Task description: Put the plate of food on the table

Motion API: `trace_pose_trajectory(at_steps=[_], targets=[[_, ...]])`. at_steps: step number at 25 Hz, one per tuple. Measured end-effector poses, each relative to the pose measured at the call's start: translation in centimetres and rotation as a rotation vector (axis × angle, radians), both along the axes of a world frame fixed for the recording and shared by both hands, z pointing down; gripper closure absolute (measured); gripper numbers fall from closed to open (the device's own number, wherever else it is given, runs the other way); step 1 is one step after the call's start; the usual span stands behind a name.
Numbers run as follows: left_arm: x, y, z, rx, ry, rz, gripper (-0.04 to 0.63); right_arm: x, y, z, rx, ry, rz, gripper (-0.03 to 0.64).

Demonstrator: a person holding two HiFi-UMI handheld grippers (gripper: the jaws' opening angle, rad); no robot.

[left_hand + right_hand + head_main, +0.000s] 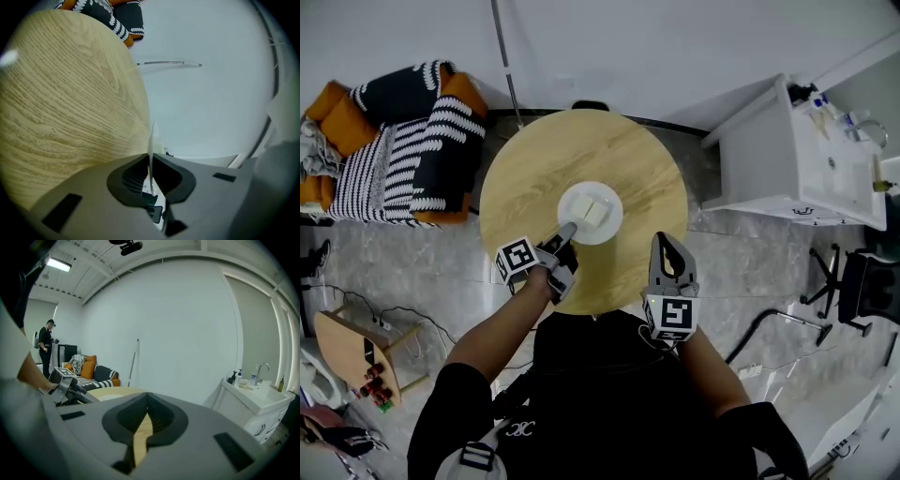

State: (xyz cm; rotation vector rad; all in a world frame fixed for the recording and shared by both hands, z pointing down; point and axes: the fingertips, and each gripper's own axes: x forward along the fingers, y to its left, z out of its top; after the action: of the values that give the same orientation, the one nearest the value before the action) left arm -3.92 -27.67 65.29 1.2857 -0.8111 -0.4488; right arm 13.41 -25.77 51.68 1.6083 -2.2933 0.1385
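Your left gripper [567, 232] clamped on near-left rim of plate [611, 229], thin rim edge-on between jaws. Food [593, 211], two pale pieces, on top. Plate over middle of table [534, 169]; cannot tell if base rests flat. Keep plate level, lower till base seats, then release and back straight out. Your right gripper [667, 242] closed, empty, over near edge; keep it clear

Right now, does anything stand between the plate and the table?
Nothing visible does. The plate is over the middle of the table, its rim clamped in the left gripper.
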Motion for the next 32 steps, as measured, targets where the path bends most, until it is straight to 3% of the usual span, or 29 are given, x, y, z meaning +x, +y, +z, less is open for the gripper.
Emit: trace_pose_trajectory(at_steps=[16,32], targets=[[-0.1,-2.6,4.8,0.023,-0.02,0.041,0.574,3.0,0.4,0.1,-0.01,0.074,0.066,0.609],[0.0,-3.7,6.2,-0.002,-0.03,0.076,0.574,0.3,-0.6,-3.4,0.048,0.053,0.035,0.609]])
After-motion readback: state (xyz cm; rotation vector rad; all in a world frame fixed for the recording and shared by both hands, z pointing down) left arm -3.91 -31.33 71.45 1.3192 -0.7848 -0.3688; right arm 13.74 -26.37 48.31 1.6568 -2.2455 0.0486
